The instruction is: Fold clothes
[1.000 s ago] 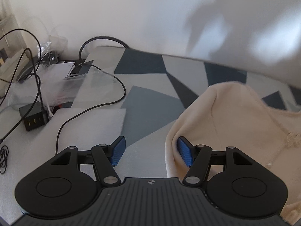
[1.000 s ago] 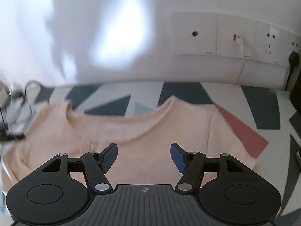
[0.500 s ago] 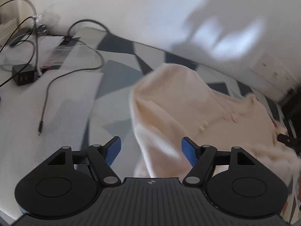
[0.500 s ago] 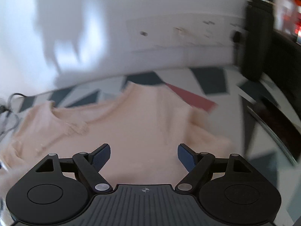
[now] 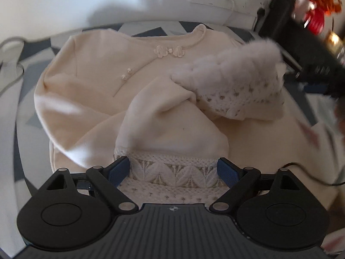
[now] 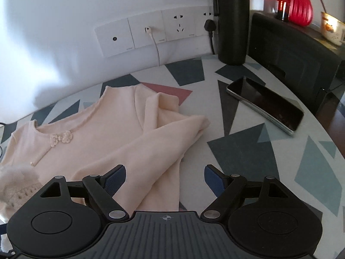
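Cream top point(image 5: 103, 69) flat on surface point(image 6: 248, 151) ahead of both tools, sleeves crossed inward for folding; left tool point(image 5: 173, 169) spread above lace cuff point(image 5: 172, 172); right tool point(image 6: 165, 176) spread, holding nothing

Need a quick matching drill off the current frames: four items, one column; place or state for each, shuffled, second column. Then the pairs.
Items:
1. phone
2. black bottle
3. cream top
4. red vase

Place or state:
A. standing upright by the wall sockets
B. on the dark cabinet
C. lying flat on the table, screen dark
D. spread on the table, sleeves folded in

Pairs: 1-C, 2-A, 3-D, 4-B
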